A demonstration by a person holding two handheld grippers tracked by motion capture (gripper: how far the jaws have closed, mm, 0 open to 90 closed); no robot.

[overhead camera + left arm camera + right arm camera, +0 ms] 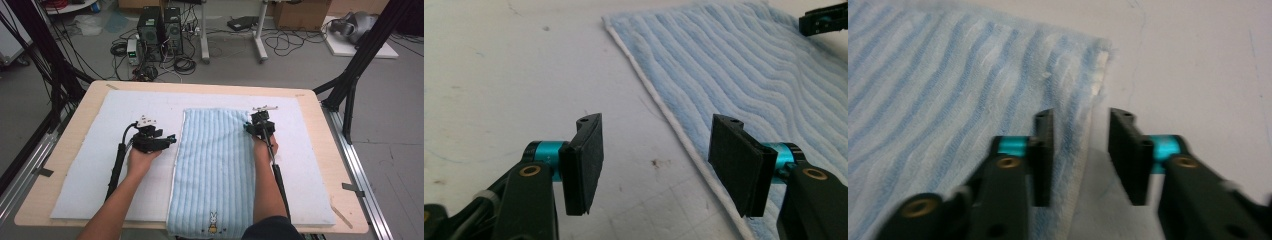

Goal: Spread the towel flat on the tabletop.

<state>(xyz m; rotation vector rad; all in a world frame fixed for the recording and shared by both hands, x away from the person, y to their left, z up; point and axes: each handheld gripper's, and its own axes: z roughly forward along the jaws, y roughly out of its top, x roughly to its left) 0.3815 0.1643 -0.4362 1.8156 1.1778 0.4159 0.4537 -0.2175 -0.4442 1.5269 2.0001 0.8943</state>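
Just saw a blue towel lying flat in a long strip down the middle of the white mat, with a little bunny at the near end. Found the left tongs wide and empty, just beside the towel's left edge. Found the right tongs narrower, set around the towel's right edge near the far corner, not seeming to pinch yet. Guessed at an early stage: no edge lifted, grabbing and folding all left to do. Noticed nothing on the mat in the way. Spotted computers and cables on the floor past the wooden table, well apart.
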